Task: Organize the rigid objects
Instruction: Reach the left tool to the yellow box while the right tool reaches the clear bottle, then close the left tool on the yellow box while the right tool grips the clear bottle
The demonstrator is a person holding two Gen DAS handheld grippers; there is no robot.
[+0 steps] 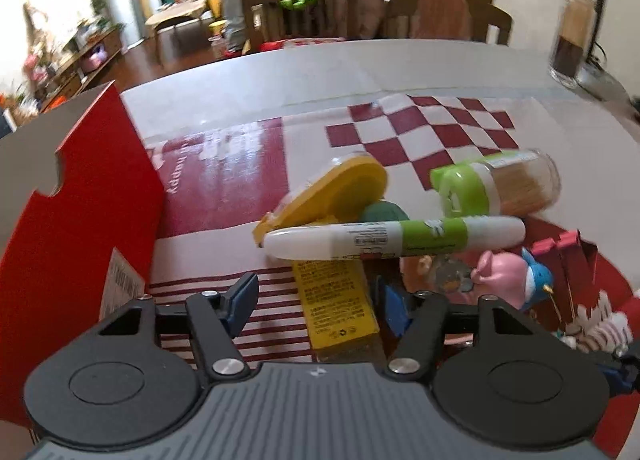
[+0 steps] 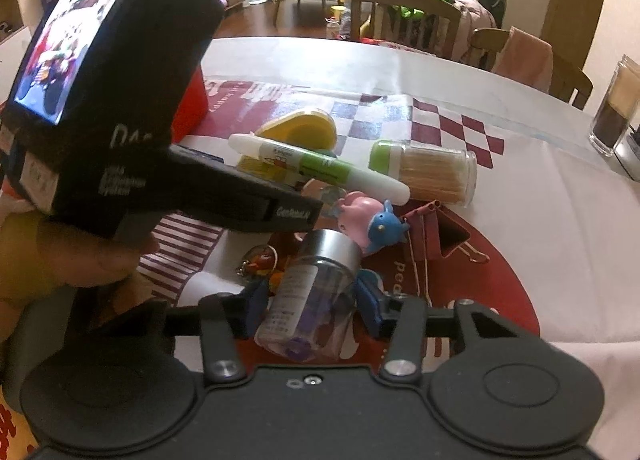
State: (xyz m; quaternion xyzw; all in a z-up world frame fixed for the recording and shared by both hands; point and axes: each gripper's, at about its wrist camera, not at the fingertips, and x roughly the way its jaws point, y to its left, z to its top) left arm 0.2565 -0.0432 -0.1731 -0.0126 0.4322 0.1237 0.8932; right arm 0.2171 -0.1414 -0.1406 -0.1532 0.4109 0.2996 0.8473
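My left gripper point(image 1: 314, 300) is open, its blue pads on either side of a yellow box point(image 1: 336, 300) lying on the table. Beyond it lie a white-and-green marker point(image 1: 396, 242), a yellow tape dispenser point(image 1: 332, 192) and a toothpick jar point(image 1: 504, 186) with a green cap. My right gripper point(image 2: 310, 310) has its blue pads on both sides of a clear bottle point(image 2: 310, 300) with a silver cap, touching or nearly touching it. In the right wrist view the marker point(image 2: 320, 170), toothpick jar point(image 2: 432, 172) and pink and blue toy figures point(image 2: 372, 220) lie ahead. The left gripper's body point(image 2: 120, 100) fills the left.
A red cardboard box flap point(image 1: 80, 220) stands at the left. A red binder clip point(image 2: 436, 228) and a keychain point(image 2: 260, 260) lie among the pile. A glass container point(image 2: 612, 112) stands at the far right. Wooden chairs point(image 1: 300, 8) stand behind the table.
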